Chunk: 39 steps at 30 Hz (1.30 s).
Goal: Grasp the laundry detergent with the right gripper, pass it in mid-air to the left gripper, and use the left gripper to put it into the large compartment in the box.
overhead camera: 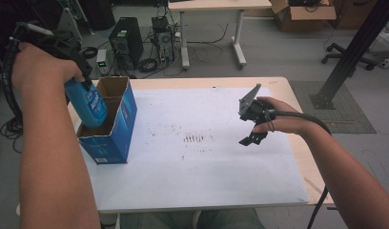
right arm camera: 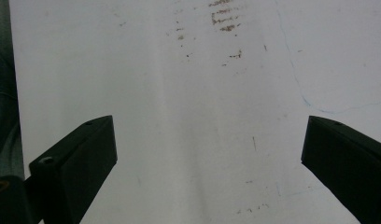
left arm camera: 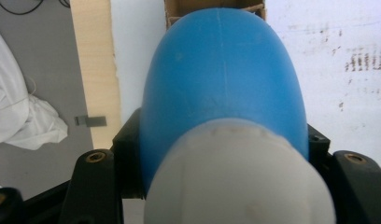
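**Left tool lowering blue bottle into open carton**

The left tool (overhead camera: 80, 76) is clamped on the blue bottle (overhead camera: 87, 102), gripping it near the white cap (left arm camera: 235, 177) with a jaw pressed to each side of the body. In the high view the bottle hangs base-down and tilted, its lower end at the mouth of the blue carton (overhead camera: 114, 138), which stands upright with its top flaps open at the left part of the surface (overhead camera: 207, 181).

Procedure, as judged from this position:

1. Bring the bottle upright before it descends further. A tilted base is likely to catch the carton's near wall or a flap.
2. Centre the base over the opening, using the left gripper view, where brown cardboard shows just beyond the bottle's far end.
3. Lower slowly. The carton is light and unsupported, so side pressure may tip or slide it.
4. Release only when the base rests on the carton floor.

The right tool (overhead camera: 252, 129) hovers above the bare white sheet at the right, well apart from the carton, jaws spread wide and empty. It could steady the carton if needed.
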### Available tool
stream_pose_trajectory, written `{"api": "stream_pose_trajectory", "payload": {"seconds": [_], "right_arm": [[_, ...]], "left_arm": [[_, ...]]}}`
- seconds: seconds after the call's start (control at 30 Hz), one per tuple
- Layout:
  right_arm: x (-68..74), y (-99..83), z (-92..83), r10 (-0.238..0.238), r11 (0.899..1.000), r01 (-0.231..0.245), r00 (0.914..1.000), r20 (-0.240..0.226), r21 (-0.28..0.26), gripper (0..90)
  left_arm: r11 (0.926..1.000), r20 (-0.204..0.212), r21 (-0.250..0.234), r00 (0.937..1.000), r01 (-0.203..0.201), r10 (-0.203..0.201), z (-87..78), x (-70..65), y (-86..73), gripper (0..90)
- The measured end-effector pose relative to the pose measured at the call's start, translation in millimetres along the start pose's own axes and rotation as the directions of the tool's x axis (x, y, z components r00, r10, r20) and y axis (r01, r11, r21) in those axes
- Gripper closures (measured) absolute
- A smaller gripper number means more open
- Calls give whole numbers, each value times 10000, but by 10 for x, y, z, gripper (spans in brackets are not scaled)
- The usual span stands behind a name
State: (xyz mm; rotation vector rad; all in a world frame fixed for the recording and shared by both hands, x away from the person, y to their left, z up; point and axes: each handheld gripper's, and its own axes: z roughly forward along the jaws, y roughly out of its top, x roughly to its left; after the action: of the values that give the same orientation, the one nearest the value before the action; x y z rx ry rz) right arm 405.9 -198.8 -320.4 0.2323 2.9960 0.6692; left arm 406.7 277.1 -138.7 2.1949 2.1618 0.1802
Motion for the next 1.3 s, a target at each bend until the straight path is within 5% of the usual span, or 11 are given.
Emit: {"api": "stream_pose_trajectory", "payload": {"seconds": [1.3], "right_arm": [[12,-58,30,131,9999,-131,9999,-54,7,33]], "left_arm": [[9982,-34,503,9995,-323,325,876,-105,-13,387]]}}
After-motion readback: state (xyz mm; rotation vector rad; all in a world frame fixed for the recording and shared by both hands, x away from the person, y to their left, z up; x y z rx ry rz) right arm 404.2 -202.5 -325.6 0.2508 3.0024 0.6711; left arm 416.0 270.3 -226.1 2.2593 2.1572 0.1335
